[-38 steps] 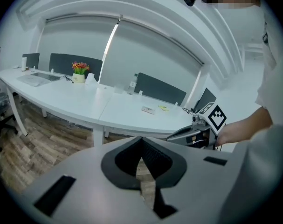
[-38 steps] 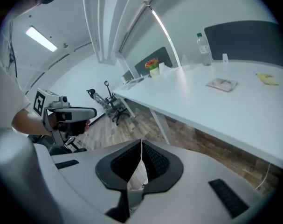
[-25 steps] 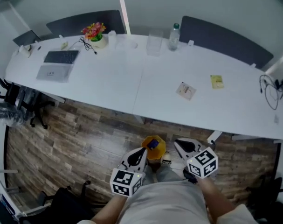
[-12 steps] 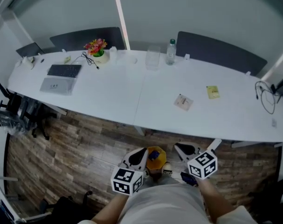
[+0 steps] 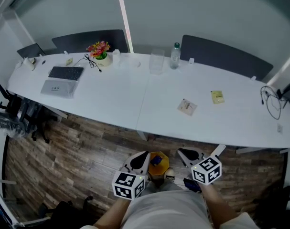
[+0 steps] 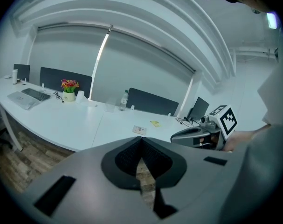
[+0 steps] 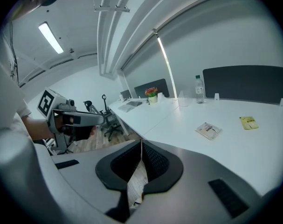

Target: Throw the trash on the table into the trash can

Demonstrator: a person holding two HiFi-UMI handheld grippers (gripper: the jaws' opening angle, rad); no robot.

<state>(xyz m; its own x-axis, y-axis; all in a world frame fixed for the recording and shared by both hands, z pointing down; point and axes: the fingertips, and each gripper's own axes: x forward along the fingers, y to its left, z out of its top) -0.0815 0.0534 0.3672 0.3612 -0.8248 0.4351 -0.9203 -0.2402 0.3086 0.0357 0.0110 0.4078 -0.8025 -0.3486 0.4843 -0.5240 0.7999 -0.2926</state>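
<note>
White table (image 5: 111, 97), beige packet (image 5: 187, 107), yellow packet (image 5: 217, 97), print illegible

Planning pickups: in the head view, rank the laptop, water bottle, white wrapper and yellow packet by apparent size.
1. laptop
2. water bottle and white wrapper, too alike to rank; the bottle stands farther back
3. yellow packet, slightly smaller

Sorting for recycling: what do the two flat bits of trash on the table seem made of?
White wrapper: probably thin paper or plastic film, flat with print on it. Yellow packet: likely paper or plastic, flat and matte; too small to be sure.
</note>
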